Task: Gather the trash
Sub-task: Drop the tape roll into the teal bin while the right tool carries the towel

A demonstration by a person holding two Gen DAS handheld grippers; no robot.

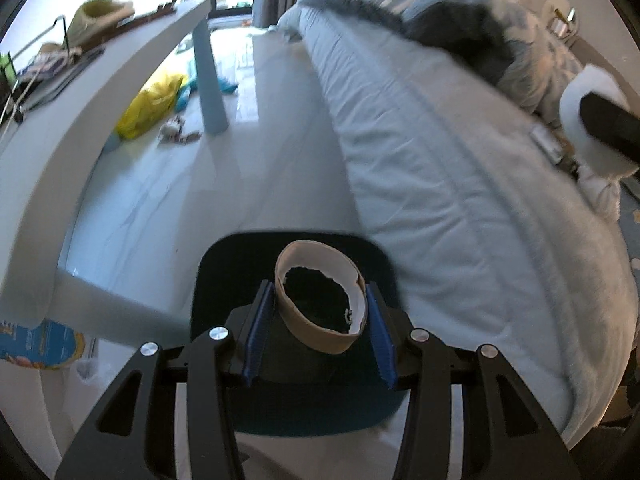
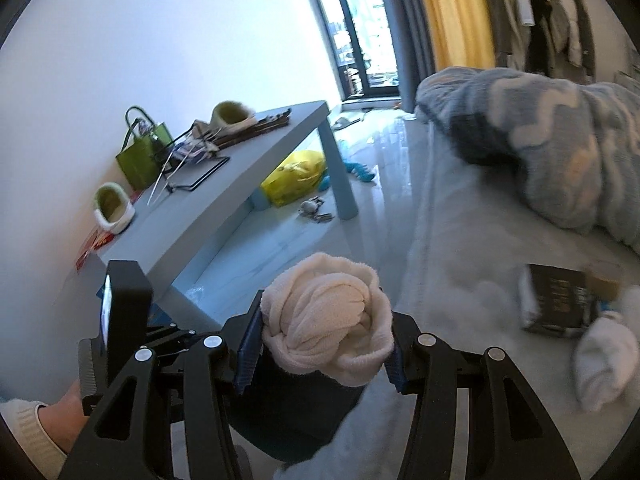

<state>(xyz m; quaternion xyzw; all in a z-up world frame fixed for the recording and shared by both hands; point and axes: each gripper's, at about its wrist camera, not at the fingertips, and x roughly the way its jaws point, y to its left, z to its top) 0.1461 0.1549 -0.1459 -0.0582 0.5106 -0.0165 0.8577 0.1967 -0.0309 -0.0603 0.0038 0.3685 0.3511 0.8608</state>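
In the left wrist view my left gripper (image 1: 320,306) is shut on a brown cardboard tube (image 1: 316,332), its blue pads (image 1: 258,332) pressing both sides. The tube hangs over a dark round-cornered bin (image 1: 218,276) on the floor beside the bed. In the right wrist view my right gripper (image 2: 326,320) is shut on a cream rolled-up cloth bundle (image 2: 328,320), also above the dark bin (image 2: 288,412). The left gripper's black housing (image 2: 124,312) shows at the lower left, held by a hand (image 2: 60,412) in a cream sleeve. At the right edge of the left view a black finger (image 1: 608,124) presses the white bundle.
A pale blue bed (image 1: 440,160) with a fluffy blanket (image 2: 560,152) fills the right. On it lie a dark box (image 2: 560,304) and a white sock (image 2: 604,360). A low grey table (image 2: 224,200) with slippers and a green bag (image 2: 140,156) stands left. A yellow bag (image 2: 296,176) lies under it.
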